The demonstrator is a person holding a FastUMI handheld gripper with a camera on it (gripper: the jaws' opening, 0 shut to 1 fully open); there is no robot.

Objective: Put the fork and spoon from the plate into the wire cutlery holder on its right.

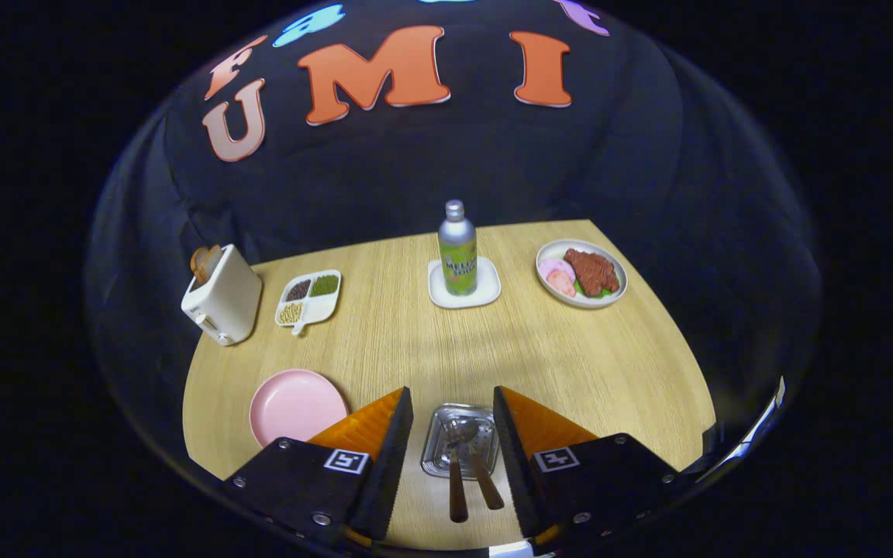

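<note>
Between our jaws (453, 434), which stand apart and press on nothing, we see the fork (454, 473) and spoon (479, 465) lying side by side, their heads in the wire holder (437, 449) and their wooden handles pointing back toward us. Just beside the left finger sits the bare pink plate (297, 406). Well beyond on the worktop (609, 356) we see a toaster (222, 298), a divided dish (310, 298), a bottle (457, 249) on a coaster, and a food plate (581, 273).
</note>
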